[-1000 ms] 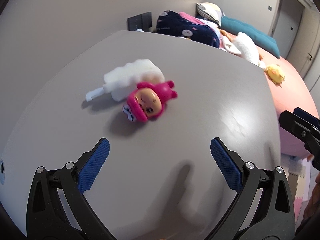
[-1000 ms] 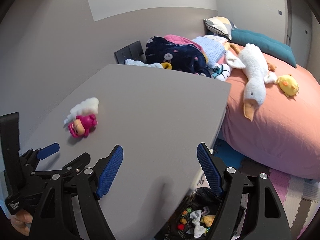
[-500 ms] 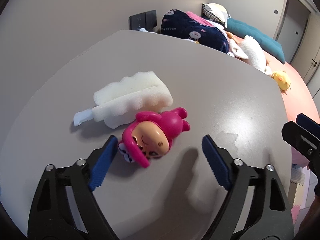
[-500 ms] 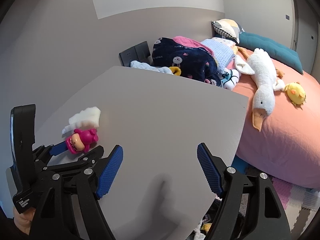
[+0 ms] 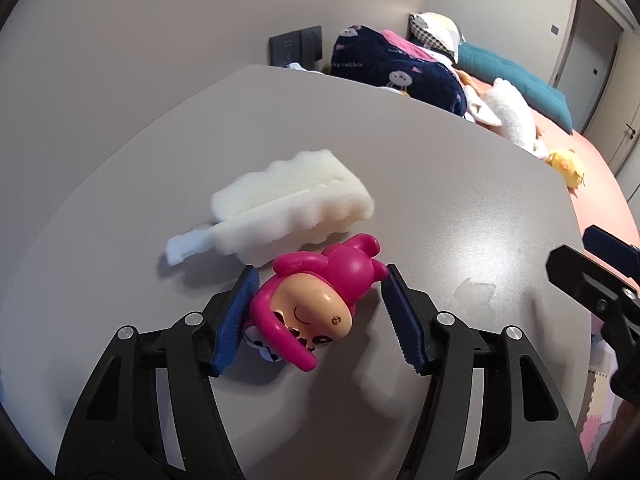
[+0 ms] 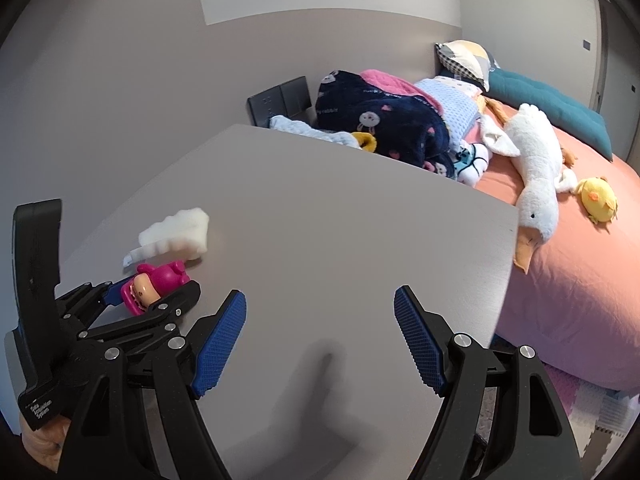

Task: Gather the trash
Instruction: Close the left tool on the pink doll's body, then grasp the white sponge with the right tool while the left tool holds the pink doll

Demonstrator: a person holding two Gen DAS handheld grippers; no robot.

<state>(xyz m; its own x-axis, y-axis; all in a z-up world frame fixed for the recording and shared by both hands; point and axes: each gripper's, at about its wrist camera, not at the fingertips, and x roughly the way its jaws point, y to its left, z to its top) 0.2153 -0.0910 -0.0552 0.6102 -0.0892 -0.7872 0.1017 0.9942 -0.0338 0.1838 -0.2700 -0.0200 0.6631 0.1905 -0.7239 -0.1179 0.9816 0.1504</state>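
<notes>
— Closing jaws are seen on the left gripper (image 5: 318,316): a second ago they were spread wide over bare table, well short of the pink toy figure (image 5: 316,300), and now the figure's head has been brought between the two blue pads. What is to be made of the contact?

— On the figure's left side the pad appears to be touching the head; on the other side the pad seems to meet only a limb near its tip, with a sliver of gap beside the face. A firm clench cannot be confirmed, so the toy is judged bracketed, not yet gripped. It is lying on its back on the grey table (image 5: 460,200), just beside the white sponge brush (image 5: 288,208), which may be touching it.

— And the right gripper (image 6: 320,340)?

— Its jaws are held spread with nothing between them, over bare table near the edge by the bed (image 6: 580,300), unchanged in width across the last second.

— What does that imply for collecting the trash?

— The first pickup is judged nearly secured. Once the squeeze is finished, the figure can be lifted; the brush would be left for a later grasp.
</notes>
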